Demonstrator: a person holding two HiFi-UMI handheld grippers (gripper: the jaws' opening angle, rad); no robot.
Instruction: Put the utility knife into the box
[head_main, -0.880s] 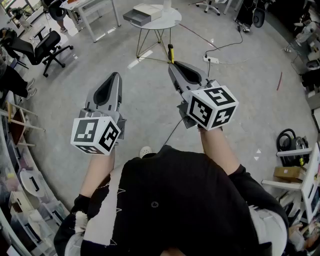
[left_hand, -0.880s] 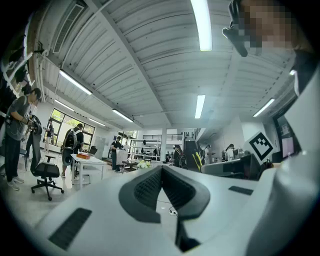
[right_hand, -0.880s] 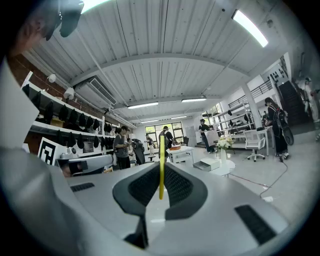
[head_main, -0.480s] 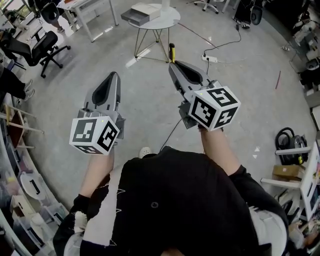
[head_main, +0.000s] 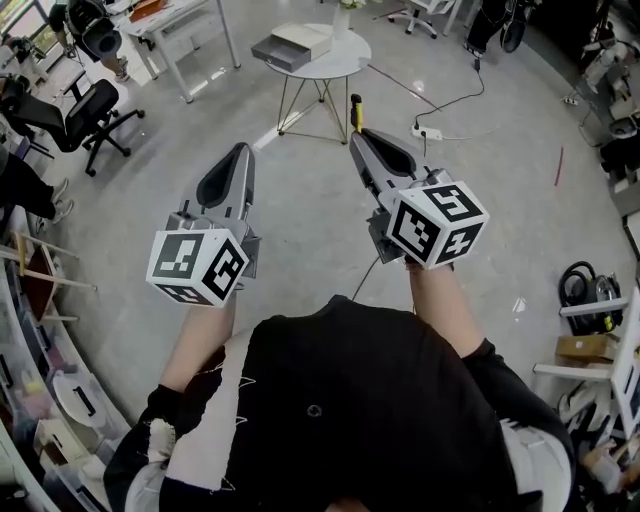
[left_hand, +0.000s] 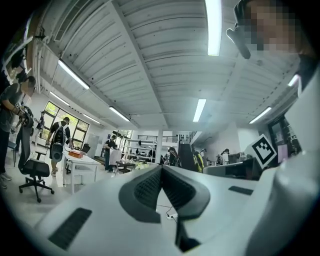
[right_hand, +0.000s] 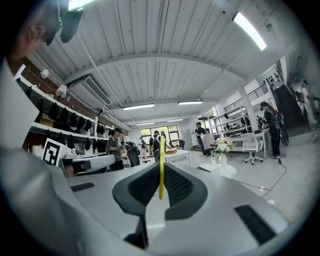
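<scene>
Both tongs have drifted slightly right and the round white surface (head_main: 347, 56) now sits lower in the head view, at upper centre. Right tongs (head_main: 357, 135) are closed narrow on the yellow utility knife (head_main: 355, 108), whose black-tipped end sticks out past the tips toward the top of the frame; in the right gripper view it shows only as a thin yellow strip standing upright between the pads. Left tongs (head_main: 243, 150) are pressed together at the tips with nothing between them, held over bare floor (head_main: 300, 200) left of centre. A grey box (head_main: 290, 45) with a white top lies on the surface, well apart from the knife. How much of the knife lies inside the pads is hidden, its blade cannot be made out, and whether the box stands open cannot be told.
</scene>
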